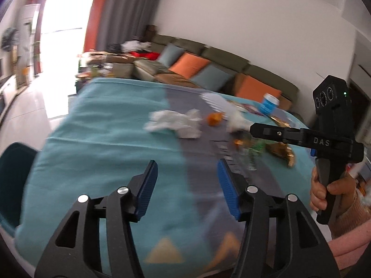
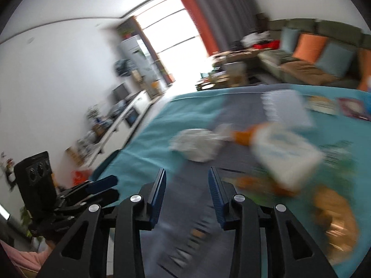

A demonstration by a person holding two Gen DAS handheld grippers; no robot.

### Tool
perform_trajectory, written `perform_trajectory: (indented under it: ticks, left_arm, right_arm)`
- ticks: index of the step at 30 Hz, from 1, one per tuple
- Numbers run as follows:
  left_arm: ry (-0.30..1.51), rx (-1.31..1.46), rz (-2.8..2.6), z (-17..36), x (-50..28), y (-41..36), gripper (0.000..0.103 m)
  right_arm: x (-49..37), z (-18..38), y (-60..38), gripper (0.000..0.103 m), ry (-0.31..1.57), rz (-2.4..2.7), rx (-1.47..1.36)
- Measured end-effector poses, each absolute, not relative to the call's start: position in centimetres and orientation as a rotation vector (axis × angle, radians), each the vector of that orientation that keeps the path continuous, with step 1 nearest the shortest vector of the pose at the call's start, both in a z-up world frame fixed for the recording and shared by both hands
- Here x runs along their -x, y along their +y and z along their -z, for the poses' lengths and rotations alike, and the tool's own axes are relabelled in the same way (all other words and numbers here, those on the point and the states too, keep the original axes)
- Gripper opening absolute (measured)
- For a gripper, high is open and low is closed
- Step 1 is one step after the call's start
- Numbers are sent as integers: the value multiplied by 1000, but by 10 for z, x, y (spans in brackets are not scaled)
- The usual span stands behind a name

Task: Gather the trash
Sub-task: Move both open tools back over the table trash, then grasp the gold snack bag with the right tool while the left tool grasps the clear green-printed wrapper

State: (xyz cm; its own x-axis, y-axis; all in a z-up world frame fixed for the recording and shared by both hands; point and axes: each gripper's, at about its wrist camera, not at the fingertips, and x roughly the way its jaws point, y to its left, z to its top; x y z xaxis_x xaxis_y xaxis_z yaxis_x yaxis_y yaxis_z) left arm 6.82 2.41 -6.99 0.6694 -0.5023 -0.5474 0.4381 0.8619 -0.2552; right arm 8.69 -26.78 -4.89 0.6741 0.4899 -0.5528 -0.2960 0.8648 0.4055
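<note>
Trash lies on a table with a teal and grey cloth [image 1: 104, 120]. A crumpled white tissue [image 1: 174, 122] sits mid-table, also in the right wrist view [image 2: 197, 143]. Beside it are an orange peel [image 1: 214, 118], a clear plastic bottle [image 1: 250, 150] and a brown-gold wrapper [image 1: 281, 151]. A white carton with an orange end [image 2: 283, 150] lies blurred at right. My left gripper [image 1: 186, 180] is open and empty above the near cloth. My right gripper [image 2: 186, 185] is open and empty, short of the tissue; it also shows in the left wrist view [image 1: 255, 129].
A blue-and-white cup [image 1: 269, 103] and flat packets [image 2: 350, 107] lie at the table's far side. A dark teal chair [image 1: 14, 176] stands at the left edge. A sofa with orange and blue cushions [image 1: 197, 67] runs behind the table.
</note>
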Motion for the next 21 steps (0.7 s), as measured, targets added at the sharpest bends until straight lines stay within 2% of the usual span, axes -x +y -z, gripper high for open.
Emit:
perform_trajectory:
  ticks: [3, 8, 15, 21]
  left_arm:
    - [666, 87, 605, 71, -71, -4, 60]
    - [728, 70, 690, 79, -81, -47, 61]
    - [799, 63, 725, 89, -101, -79, 61]
    - [868, 84, 743, 99, -120, -95, 60]
  right_arm:
    - [-74, 52, -297, 42, 690, -354, -295]
    - [-53, 60, -347, 48, 689, -210, -306]
    - [-46, 75, -361, 59, 706, -136, -251]
    - [-51, 87, -358, 59, 723, -121, -206]
